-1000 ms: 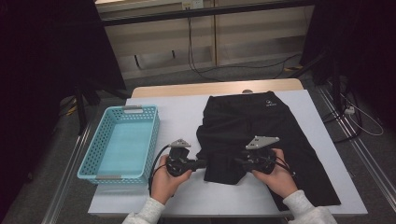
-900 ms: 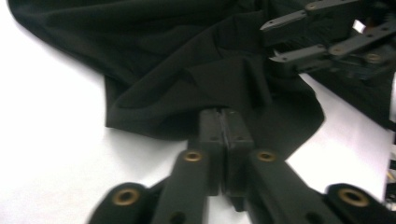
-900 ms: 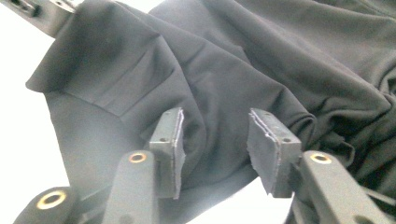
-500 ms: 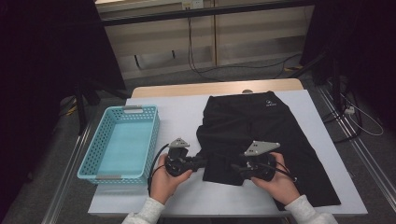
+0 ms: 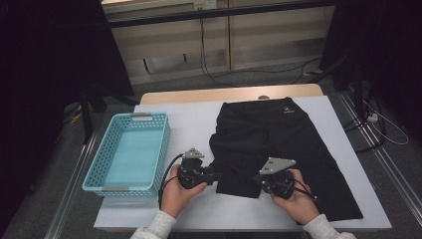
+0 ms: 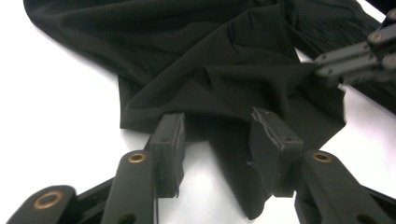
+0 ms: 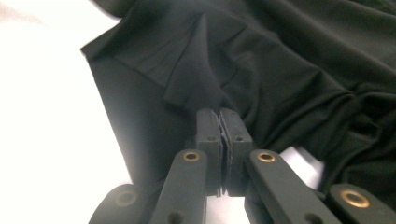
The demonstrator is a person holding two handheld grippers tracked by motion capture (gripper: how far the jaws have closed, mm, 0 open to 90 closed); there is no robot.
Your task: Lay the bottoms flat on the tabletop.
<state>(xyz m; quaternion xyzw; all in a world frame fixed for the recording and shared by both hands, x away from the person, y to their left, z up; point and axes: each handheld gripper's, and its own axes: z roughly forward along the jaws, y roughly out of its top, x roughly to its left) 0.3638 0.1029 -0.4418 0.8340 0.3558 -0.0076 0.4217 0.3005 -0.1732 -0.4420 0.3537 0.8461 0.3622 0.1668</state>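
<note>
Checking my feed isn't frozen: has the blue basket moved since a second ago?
No. The blue basket sits in the same spot in the high view, along the left edge of the white table, as before.

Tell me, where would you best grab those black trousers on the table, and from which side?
Grip the black trousers at the near hem of the folded leg, coming in low and level from the person's side. That edge lies flat, thin and loose on the white table, so jaws can probably slide around it. The right tool already pinches a fold there; the left tool stands open at the hem.
</note>
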